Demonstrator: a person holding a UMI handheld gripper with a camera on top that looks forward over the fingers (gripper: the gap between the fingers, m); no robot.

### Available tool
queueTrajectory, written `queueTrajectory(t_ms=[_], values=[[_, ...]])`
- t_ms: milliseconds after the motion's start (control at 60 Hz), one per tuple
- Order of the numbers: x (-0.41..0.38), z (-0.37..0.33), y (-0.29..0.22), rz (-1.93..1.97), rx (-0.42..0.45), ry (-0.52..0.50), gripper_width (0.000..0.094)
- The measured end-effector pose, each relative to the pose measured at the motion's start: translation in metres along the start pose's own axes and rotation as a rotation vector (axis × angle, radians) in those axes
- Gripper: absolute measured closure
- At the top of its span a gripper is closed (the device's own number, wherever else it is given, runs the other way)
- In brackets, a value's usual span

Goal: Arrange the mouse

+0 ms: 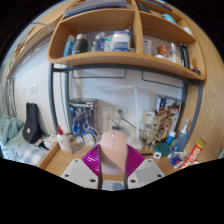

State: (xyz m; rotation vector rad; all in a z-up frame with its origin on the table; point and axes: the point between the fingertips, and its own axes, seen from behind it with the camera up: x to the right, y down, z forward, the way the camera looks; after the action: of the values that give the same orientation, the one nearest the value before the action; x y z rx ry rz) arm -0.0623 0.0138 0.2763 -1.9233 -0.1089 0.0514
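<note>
Fingers first: the gripper [112,160] looks closed on a pale pink, rounded plastic mouse [120,157]. The magenta pad [93,160] of the left-hand finger lies flat against the mouse's flank. The other pad is hidden behind the body, so contact on that side is my reading, not something I can see. The mouse sits at 6 o'clock, raised off the light wooden desk top [63,158]. I can't make out a cord or buttons.

Left to right across the desk:
- 9 o'clock: a dark, slumped fabric bag [32,124] against the wall, with small clutter below it that I can't name.
- 8 o'clock: the only bare strip of desk near the fingers.
- Centre: a white back panel [105,105] with a thin cable hanging down it, straight ahead of the fingers.
- 12 o'clock: a two-tier curved wooden shelf [120,62] loaded with jars and boxes.
- 4 o'clock: a crowd of small coloured bottles and tubes [185,148], standing close together.

Step in hand, as I judge it: carrying the mouse to its resting place.

To do it well:
- Keep the grip level so the smooth shell doesn't slide out past the pads.
- Tip the gripper down until the desk comes properly into view before choosing a spot.
- Favour the bare side toward 8 o'clock; a sideways sweep near the bottles could topple them.
- Lower until the base rests flat on the wood, then let the fingers part.
</note>
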Motion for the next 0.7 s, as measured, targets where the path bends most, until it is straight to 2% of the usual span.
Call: queueTrajectory(t_ms=[117,267,383,700], values=[[0.066,0.007,0.068,-0.008,-0.107,0.063,0.0646],[0.093,0.020,0.159,0.040,-0.246,0.061,0.0645],[0.094,0.031,0.211,0.056,-0.315,0.046,0.0637],[0.070,0.037,0.296,0.073,-0.464,0.005,0.0621]])
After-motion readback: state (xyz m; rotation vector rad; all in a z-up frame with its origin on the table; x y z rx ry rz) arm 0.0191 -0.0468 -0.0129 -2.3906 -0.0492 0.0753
